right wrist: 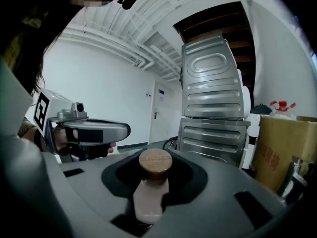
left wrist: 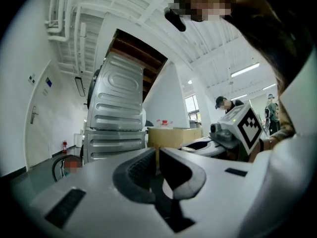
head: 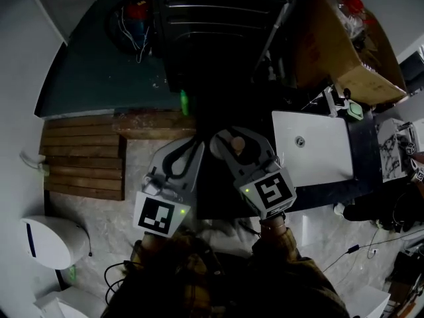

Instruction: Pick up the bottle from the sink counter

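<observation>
Dim workroom, a dark counter [head: 361, 167] with a white sink [head: 311, 148]. Our right gripper [head: 237, 152] clamps the wooden-capped bottle [right wrist: 148, 195], apparently clear of the counter (cap pointing forward). We should grip firmly and lift level. The left gripper [left wrist: 157, 155] is closed and empty.

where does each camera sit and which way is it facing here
Head view: on the person's head, facing steeply down; shows sleeves, left hand-held gripper and right hand-held gripper.
Left gripper view: on that gripper, facing along shut jaws toward stacked metal machines; person's body overhead.
Right gripper view: on that gripper, facing along jaws shut on the bottle, toward the same machines.
Shared: both gripper views show the machines and the other gripper.
</observation>
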A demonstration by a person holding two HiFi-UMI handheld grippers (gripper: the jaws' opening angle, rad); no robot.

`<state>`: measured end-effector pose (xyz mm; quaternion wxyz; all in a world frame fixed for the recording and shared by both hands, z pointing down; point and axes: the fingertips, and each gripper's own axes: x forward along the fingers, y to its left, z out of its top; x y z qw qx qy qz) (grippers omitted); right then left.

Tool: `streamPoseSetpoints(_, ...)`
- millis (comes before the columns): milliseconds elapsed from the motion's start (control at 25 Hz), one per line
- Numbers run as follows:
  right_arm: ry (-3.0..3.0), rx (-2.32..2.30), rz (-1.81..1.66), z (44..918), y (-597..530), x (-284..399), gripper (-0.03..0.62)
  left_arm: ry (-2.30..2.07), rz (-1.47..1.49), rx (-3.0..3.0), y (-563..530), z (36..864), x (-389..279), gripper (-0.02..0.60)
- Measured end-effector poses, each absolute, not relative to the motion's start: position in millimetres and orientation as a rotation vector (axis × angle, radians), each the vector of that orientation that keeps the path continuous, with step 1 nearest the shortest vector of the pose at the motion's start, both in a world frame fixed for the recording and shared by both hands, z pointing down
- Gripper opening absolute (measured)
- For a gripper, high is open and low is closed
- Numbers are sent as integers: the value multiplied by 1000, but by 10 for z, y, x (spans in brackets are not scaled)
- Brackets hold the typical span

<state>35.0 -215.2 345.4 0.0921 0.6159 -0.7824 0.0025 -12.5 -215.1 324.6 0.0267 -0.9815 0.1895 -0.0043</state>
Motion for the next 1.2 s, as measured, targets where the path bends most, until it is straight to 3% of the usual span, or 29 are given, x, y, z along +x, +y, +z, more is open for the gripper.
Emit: streamPoseSetpoints(1200,-2352,1872,-122,2940,-1648,-222,115,457,124,-3007,-1779,2908,-609,35)
